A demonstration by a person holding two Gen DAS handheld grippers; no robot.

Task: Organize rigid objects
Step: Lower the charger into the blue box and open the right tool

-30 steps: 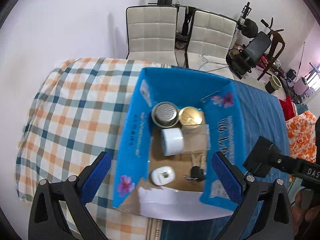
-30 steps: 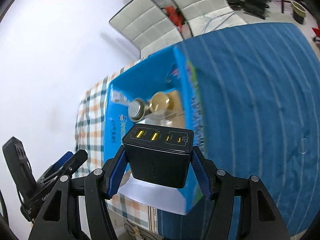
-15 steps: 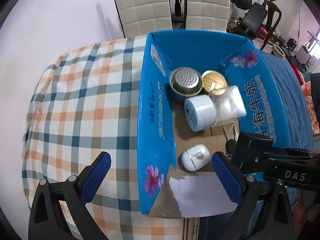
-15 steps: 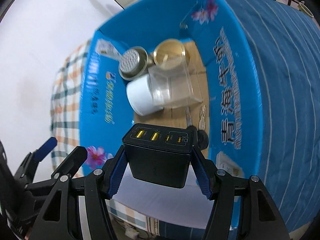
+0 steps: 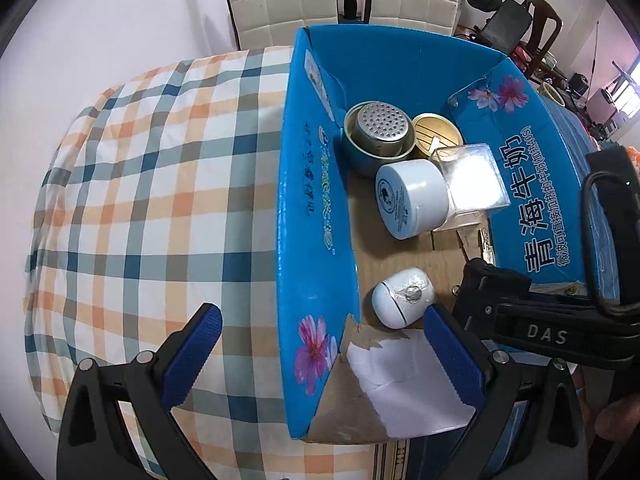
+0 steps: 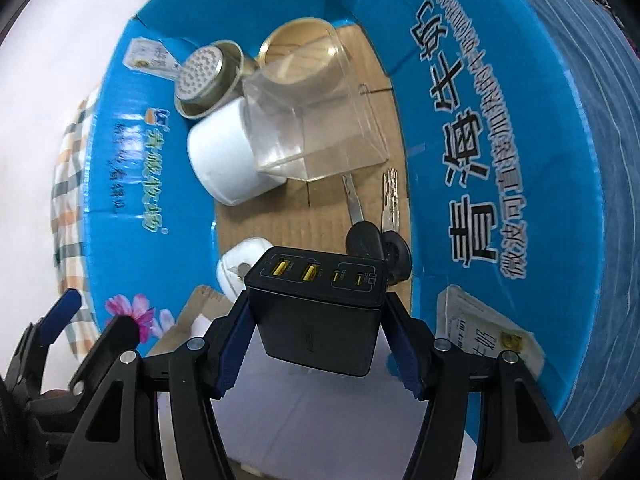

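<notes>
My right gripper (image 6: pixel 316 320) clamping a black USB charger (image 6: pixel 318 312) inside the blue carton (image 6: pixel 500 152), above keys (image 6: pixel 376 236), my left gripper (image 5: pixel 320 356) spread wide, straddling the carton's near wall

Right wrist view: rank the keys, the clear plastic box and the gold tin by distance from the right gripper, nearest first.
1. Keys: just beyond the right gripper, by the blue carton's right wall.
2. Clear plastic box: mid-floor, beside the white jar.
3. Gold tin: at the far end, partly behind that box.
</notes>
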